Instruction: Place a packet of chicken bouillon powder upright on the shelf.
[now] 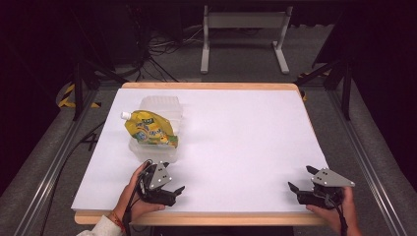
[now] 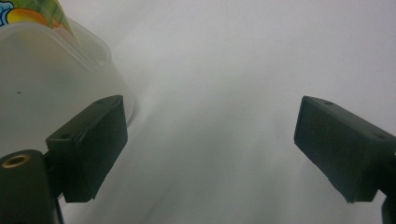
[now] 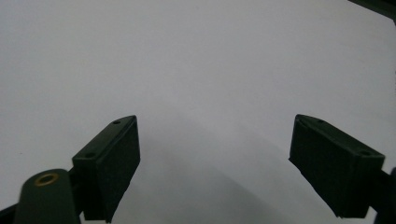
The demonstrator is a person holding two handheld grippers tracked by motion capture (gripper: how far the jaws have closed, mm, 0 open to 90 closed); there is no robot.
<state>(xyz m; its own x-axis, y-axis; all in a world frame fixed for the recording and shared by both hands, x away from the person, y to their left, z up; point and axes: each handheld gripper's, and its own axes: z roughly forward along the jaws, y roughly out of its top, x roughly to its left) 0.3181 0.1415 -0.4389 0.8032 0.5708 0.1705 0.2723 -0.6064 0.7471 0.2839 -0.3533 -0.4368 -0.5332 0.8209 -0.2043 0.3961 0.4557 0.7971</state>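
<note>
A white-topped table (image 1: 236, 147) with a wooden rim carries everything. On its left half, nearer the left edge than the middle, stands a translucent plastic container (image 1: 156, 123), and a yellow spouted pouch (image 1: 149, 129) lies across its top with the white cap pointing toward the far-left corner. The left gripper (image 1: 173, 183) sits at the near edge, just this side of the container, held in the person's left hand (image 1: 129, 192); in the left gripper view its jaws stand wide apart with nothing between them, and the container wall (image 2: 46, 79) rises close behind the left-side jaw, apart from it as far as can be told, with a strip of the pouch (image 2: 32, 11) showing at the top corner. The right gripper (image 1: 301, 180) lies at the near-right corner, close to both the near and right edges, in the person's right hand (image 1: 339, 212); in the right gripper view its jaws are spread wide over bare white surface and hold nothing. Between the two grippers the near edge runs bare, and the whole middle and right half of the table, out to the far edge, is open white surface.
</note>
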